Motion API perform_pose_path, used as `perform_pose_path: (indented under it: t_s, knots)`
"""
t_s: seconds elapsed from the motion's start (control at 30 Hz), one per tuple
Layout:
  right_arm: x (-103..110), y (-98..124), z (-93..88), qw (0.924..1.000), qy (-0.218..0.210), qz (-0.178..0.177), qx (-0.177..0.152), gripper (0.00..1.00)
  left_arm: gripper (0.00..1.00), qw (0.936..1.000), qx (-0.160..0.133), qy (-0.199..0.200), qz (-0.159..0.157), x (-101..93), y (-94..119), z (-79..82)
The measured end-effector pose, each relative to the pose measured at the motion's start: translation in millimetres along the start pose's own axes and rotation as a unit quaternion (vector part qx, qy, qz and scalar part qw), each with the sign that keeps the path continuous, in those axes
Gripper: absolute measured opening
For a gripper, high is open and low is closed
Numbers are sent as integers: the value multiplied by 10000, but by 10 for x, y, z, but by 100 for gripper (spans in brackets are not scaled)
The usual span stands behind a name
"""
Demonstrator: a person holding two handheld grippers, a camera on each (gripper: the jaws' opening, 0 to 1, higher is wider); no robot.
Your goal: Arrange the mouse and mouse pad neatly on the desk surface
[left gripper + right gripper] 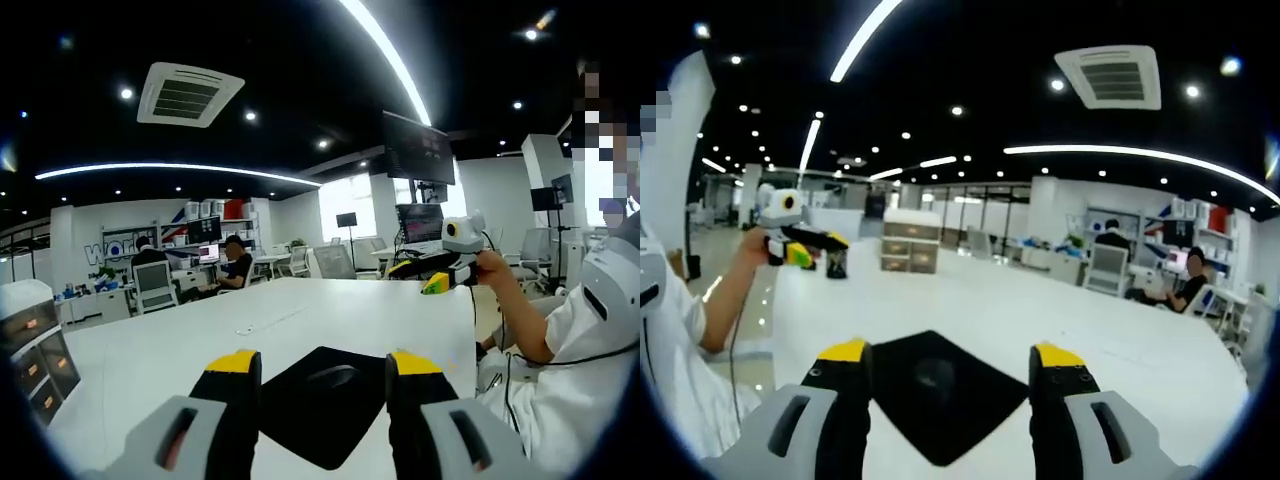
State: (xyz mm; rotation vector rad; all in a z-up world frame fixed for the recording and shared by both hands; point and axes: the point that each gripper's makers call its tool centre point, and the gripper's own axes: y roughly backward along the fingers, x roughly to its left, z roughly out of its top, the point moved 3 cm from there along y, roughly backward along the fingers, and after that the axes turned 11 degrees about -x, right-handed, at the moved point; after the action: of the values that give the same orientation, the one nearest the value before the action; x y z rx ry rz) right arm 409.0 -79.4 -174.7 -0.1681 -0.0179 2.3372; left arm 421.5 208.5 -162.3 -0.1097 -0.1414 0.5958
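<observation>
Both grippers hang apart over a white desk, with the mouse sitting on its black pad.

In the left gripper view, the left gripper (323, 372) has its yellow-tipped jaws spread wide with nothing between them, and through the gap lies the mouse pad (322, 405), turned like a diamond on the desk (170, 350), with the dark mouse (334, 377) resting on its upper part. To the right, a person's hand (490, 268) holds the right gripper (436, 283) up above the desk's far corner; whether its jaws are parted cannot be told from here. In the right gripper view, the right gripper's own jaws stand wide apart and empty, framing the pad and mouse. A small drawer unit (30, 345) stands at the desk's left edge.
</observation>
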Motion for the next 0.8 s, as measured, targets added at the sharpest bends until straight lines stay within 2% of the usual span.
perform_pose_path:
  t_s: [0.8]
  knots:
    - [-56,10,-24,10000,15,-65,20,62,50,10000,10,-5,-4,17,-8,-1]
